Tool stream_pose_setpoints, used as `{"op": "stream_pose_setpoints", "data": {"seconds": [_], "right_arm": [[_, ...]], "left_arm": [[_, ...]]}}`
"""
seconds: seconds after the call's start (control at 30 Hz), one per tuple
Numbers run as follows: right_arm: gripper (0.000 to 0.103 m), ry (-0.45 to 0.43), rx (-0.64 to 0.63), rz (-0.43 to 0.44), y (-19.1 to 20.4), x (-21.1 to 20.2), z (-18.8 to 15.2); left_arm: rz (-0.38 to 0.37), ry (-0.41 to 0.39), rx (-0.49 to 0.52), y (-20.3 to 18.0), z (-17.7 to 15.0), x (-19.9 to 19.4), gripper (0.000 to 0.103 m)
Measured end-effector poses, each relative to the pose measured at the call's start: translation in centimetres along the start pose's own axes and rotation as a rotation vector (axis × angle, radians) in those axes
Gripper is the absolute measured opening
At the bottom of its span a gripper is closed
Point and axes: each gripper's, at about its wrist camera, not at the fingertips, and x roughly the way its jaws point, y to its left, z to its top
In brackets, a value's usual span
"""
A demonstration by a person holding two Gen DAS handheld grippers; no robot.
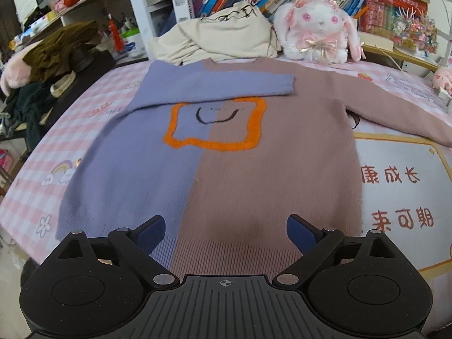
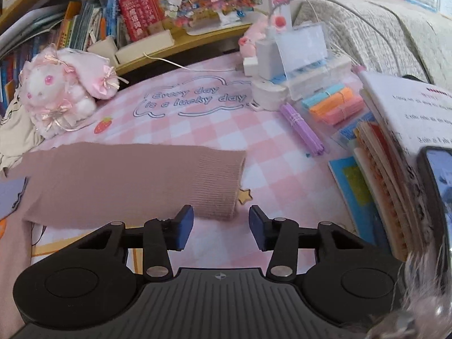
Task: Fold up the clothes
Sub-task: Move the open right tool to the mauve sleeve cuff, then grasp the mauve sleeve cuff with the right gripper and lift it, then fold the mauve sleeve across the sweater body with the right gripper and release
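We're looking at one sweater (image 1: 214, 152) lying flat across the middle of the bed (image 1: 118, 104), half purple, half dusty pink, fuzzy knit with an orange square and a smiley. One purple sleeve (image 1: 214, 84) is sitting folded across the chest; the pink sleeve (image 2: 135, 180) is stretching toward the bed's right edge, ribbed cuff showing. One plush bunny (image 1: 319, 28) is sitting at the far edge. Our left gripper (image 1: 226, 233) is hanging wide open over the hem, empty. Our right gripper (image 2: 221, 227) is hovering partly open beside the cuff, gripping nothing. The stacked books (image 2: 395, 175) are getting cut off on the right.
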Motion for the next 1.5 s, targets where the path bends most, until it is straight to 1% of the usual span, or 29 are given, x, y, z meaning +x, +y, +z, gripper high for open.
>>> {"op": "stream_pose_setpoints", "data": {"seconds": [0.13,0.27,0.3,0.4,0.47,0.53,0.6,0.67,0.8,0.93,1.17,1.23,1.33,1.4,1.5], "right_arm": [[0.043,-0.02,0.012,0.011,0.7,0.7,0.2],[0.039,-0.038,-0.089,-0.033,2.0,1.1,0.1],[0.034,-0.041,-0.105,-0.035,2.1,1.2,0.1],[0.017,-0.042,-0.096,0.0,2.0,1.2,0.2],[0.011,-0.034,-0.09,0.025,2.1,1.1,0.3],[0.01,-0.021,-0.065,0.041,2.0,1.1,0.6],[0.009,-0.011,0.015,0.087,1.2,1.0,1.0],[0.009,-0.029,0.059,0.12,0.8,0.4,1.6],[0.009,-0.066,0.063,0.186,2.1,-0.9,3.2],[0.009,-0.099,0.005,0.254,5.0,-2.3,4.9],[0.009,-0.125,-0.114,0.345,11.6,-3.5,6.9],[0.009,-0.13,-0.134,0.363,13.5,-3.7,7.3],[0.009,-0.133,-0.161,0.387,16.5,-4.0,7.7],[0.009,-0.134,-0.186,0.393,18.5,-4.2,7.6],[0.009,-0.136,-0.23,0.401,21.8,-4.2,7.2]], "left_arm": [[0.013,0.013,0.02,-0.5,0.2,-0.1,0.095],[0.003,0.011,0.071,-1.6,0.6,-0.1,0.095],[-0.001,0.011,0.085,-1.9,0.6,-0.1,0.095],[-0.009,0.006,0.114,-2.6,0.7,-0.1,0.095],[-0.01,0.004,0.115,-2.7,0.6,-0.1,0.095],[-0.009,0.006,0.108,-2.6,0.6,-0.1,0.095],[-0.002,0.007,0.091,-2.2,0.5,-0.2,0.095],[0.002,0.007,0.069,-1.8,0.4,-0.2,0.095],[0.006,0.007,0.016,-0.9,0.3,-0.1,0.095],[0.003,-0.009,-0.016,-0.1,0.3,0.0,0.095],[-0.018,-0.088,0.01,1.4,0.1,-0.5,0.095],[-0.025,-0.103,0.023,2.0,0.1,-0.5,0.095],[-0.029,-0.146,0.054,3.1,0.2,-0.9,0.095],[-0.036,-0.174,0.069,4.0,0.2,-1.1,0.095],[-0.058,-0.197,0.092,5.3,0.1,-1.1,0.095]]}}
